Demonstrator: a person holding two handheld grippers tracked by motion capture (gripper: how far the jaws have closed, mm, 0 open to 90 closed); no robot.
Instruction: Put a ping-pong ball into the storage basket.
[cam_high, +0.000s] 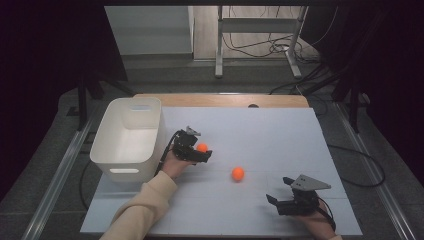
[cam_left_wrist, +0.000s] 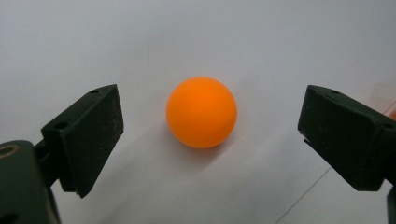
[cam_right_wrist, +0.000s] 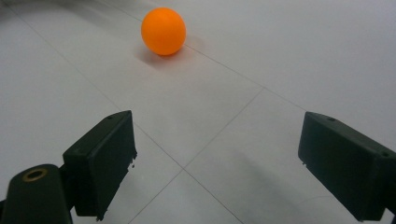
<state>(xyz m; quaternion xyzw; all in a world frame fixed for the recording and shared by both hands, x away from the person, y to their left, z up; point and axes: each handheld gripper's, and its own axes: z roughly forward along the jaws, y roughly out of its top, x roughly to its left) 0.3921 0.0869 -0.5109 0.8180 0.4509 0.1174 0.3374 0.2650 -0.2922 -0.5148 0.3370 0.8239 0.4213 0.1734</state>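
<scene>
Nearest the high view's camera, at about 5 o'clock on the table, the right claw rests low over the surface with its jaws spread wide and nothing between them. In the right gripper view the second orange ball lies well ahead of those jaws, toward 11 o'clock, apart from them on the bare white surface; in the high view that same ball sits near the table's middle, between the two claws.

The left claw, held by a hand in a cream sleeve, sits left of centre, just to the right of the white bin, which stands at about 9 o'clock on the table. Its jaws are also wide open, and they straddle the first orange ball, which rests on the table midway between them with a clear gap on each side, so nothing is gripped yet.

As a judgement, the work looks like gathering the balls into the bin, and it appears to be at an early stage: what shows of the bin's inside holds no ball, and both balls lie on the table. The left claw seems ready to close on its ball; the lift, the carry to the bin and the second ball all remain.
</scene>
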